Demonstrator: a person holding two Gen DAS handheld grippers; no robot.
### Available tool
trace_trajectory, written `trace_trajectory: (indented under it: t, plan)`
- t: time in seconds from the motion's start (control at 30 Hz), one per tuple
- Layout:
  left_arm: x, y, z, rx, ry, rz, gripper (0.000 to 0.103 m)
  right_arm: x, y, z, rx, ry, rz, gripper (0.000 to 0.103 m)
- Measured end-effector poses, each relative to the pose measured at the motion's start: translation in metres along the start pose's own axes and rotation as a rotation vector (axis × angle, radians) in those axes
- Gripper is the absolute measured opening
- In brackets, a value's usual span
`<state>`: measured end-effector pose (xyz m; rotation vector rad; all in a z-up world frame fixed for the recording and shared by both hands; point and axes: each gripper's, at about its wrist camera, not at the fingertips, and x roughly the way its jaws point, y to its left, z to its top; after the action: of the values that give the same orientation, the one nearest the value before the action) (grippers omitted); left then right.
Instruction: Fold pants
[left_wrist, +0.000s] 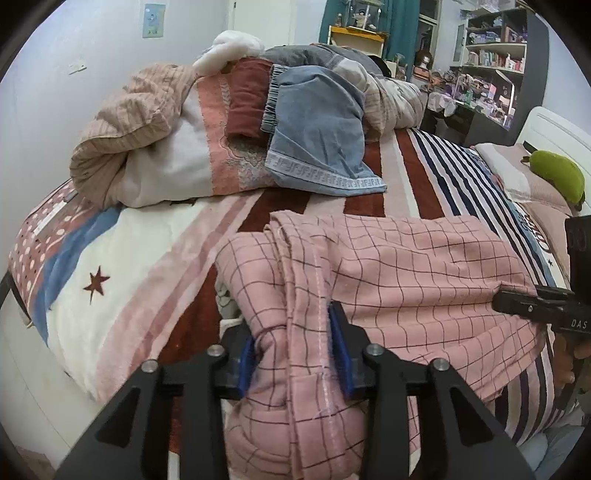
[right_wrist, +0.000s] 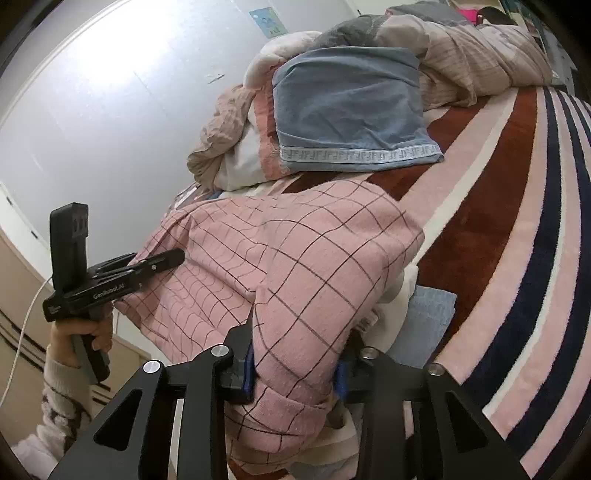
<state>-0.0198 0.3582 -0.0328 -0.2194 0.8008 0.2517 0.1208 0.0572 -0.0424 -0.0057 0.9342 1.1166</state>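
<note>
Pink checked pants (left_wrist: 388, 266) fill the lower frame; left gripper (left_wrist: 295, 350) and right gripper (right_wrist: 295, 365), part-open, each pinch a bunched fold.

The right hand-held gripper (right_wrist: 295, 373) sits at the near edge of the bed (right_wrist: 491, 236), with a bunched fold of the pink checked pants (right_wrist: 295, 258) between its blue pads (right_wrist: 341, 378). The fabric fills the gap between the jaws; whether the pads press on it cannot be told. The pants lie spread across the striped bed cover. At the left, the left hand-held gripper (right_wrist: 173, 256), carried in a hand (right_wrist: 83, 338) with a patterned sleeve, meets the pants' far edge. Behind the pants, a folded blue garment (right_wrist: 351, 118) with a patterned hem rests on a heap of bedding (right_wrist: 236, 147).
</note>
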Motion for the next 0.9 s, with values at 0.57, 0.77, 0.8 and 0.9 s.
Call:
trace_trajectory:
  t: [0.57,0.77,0.8,0.9]
  plan:
    - [-0.059,-0.028,-0.007,-0.015,-0.110,0.129,0.066,-0.047,0.011,-0.019,-0.052,-0.045,-0.106,0.058]
    - [-0.084,-0.080,-0.017,0.033,-0.212,0.150,0.073,-0.089,0.021,-0.043,-0.092,-0.092,-0.151,0.067]
    - [-0.088,-0.094,-0.019,0.049,-0.232,0.148,0.074,-0.095,0.021,-0.047,-0.095,-0.100,-0.157,0.070]
    - [-0.100,-0.131,-0.023,0.072,-0.302,0.132,0.078,-0.123,0.023,-0.061,-0.109,-0.141,-0.191,0.075]
